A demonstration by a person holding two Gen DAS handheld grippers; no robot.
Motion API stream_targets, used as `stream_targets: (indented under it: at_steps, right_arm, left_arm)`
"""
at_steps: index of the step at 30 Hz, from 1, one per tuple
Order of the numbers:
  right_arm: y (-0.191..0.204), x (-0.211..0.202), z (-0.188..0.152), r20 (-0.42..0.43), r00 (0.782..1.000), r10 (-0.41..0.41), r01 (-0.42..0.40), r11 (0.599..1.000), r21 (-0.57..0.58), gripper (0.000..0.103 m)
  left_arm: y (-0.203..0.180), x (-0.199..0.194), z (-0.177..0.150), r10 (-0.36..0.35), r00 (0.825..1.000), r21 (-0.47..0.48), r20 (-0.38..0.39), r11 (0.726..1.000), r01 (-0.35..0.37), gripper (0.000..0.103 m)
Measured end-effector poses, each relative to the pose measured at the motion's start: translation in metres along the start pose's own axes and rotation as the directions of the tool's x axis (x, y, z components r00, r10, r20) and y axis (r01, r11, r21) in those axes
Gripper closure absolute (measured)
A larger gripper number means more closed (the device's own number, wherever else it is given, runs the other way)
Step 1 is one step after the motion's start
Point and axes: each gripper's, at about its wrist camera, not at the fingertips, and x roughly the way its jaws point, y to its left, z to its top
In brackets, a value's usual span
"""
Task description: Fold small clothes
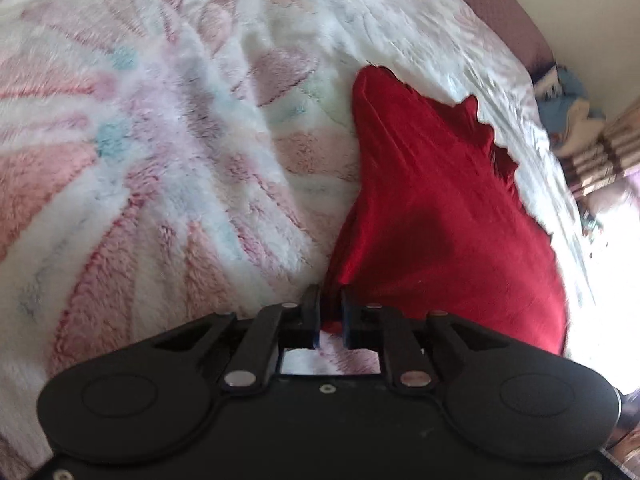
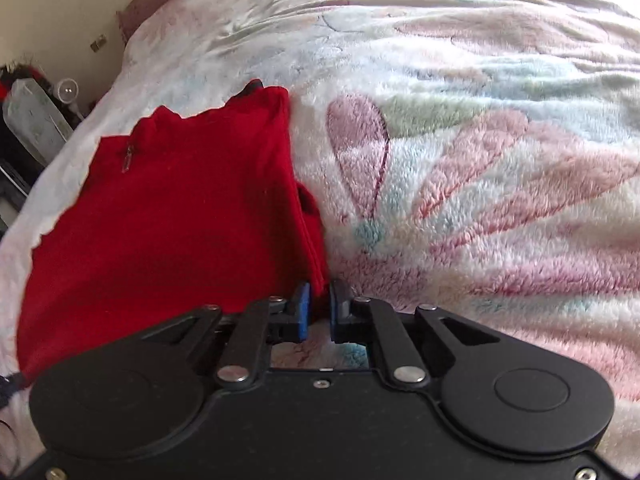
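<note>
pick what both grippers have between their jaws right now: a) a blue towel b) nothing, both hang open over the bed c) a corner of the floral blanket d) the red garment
d: in each wrist view the red garment runs into the narrow gap of the left gripper and the right gripper, while the floral blanket lies beneath.

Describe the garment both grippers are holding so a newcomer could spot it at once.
Start from the fluffy floral blanket covering the bed. On it lies a red garment, its near edge pinched by the left gripper and the right gripper. It is the only solid red piece there, with a small zip near its far edge.
</note>
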Motion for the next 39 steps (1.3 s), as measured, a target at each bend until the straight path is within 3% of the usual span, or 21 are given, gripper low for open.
stream_targets:
  at_steps: [1,3,4,5,7,9,13,17,25,34,39]
  right_arm:
    - [0.003,-0.002,0.001,0.001,1.000,-0.011,0.011,1.000,-0.012,0.099]
    - [0.012,-0.009,0.003,0.016,0.997,-0.071,0.072,0.996,-0.047,0.091]
    - [0.020,-0.013,0.004,0.037,0.993,-0.108,0.110,0.992,-0.068,0.082]
    - [0.030,-0.021,0.004,0.079,0.987,-0.141,0.148,0.985,-0.094,0.075]
    - [0.049,-0.032,0.004,0.142,0.982,-0.126,0.145,0.981,-0.128,0.075]
    - [0.070,-0.039,0.002,0.162,0.987,-0.024,0.046,0.990,-0.132,0.075]
    - [0.127,-0.032,-0.013,0.129,0.983,0.131,-0.104,0.975,-0.196,0.086]
    - [0.178,-0.010,-0.027,0.090,0.977,0.194,-0.164,0.949,-0.268,0.090]
    - [0.214,0.021,-0.043,-0.003,0.991,0.137,-0.131,0.944,-0.304,0.090]
    - [0.215,0.021,-0.052,-0.013,0.994,0.111,-0.109,0.949,-0.295,0.091]
    - [0.217,0.023,-0.053,-0.020,0.994,0.104,-0.105,0.952,-0.289,0.090]
  left_arm:
    - [0.002,-0.003,0.001,-0.016,1.000,-0.022,0.001,1.000,0.016,0.087]
    - [0.003,-0.012,0.002,-0.053,0.999,-0.083,0.009,0.995,0.053,0.072]
    - [0.003,-0.015,0.002,-0.074,0.997,-0.111,0.014,0.991,0.075,0.064]
    - [0.003,-0.018,0.001,-0.092,0.996,-0.131,0.016,0.987,0.093,0.063]
    - [-0.004,-0.017,-0.002,-0.107,0.994,-0.127,0.011,0.986,0.107,0.061]
    - [-0.009,-0.010,-0.005,-0.087,0.996,-0.104,-0.001,0.991,0.086,0.061]
    - [-0.011,-0.004,-0.007,-0.088,0.996,-0.126,0.004,0.988,0.088,0.060]
    - [-0.006,-0.003,-0.008,-0.103,0.995,-0.139,0.013,0.985,0.104,0.060]
    - [0.003,0.012,0.003,-0.170,0.985,-0.168,0.037,0.970,0.173,0.058]
    - [-0.006,0.034,0.008,-0.221,0.972,-0.166,0.081,0.959,0.232,0.048]
    - [-0.011,0.046,0.017,-0.239,0.967,-0.199,0.089,0.947,0.253,0.048]
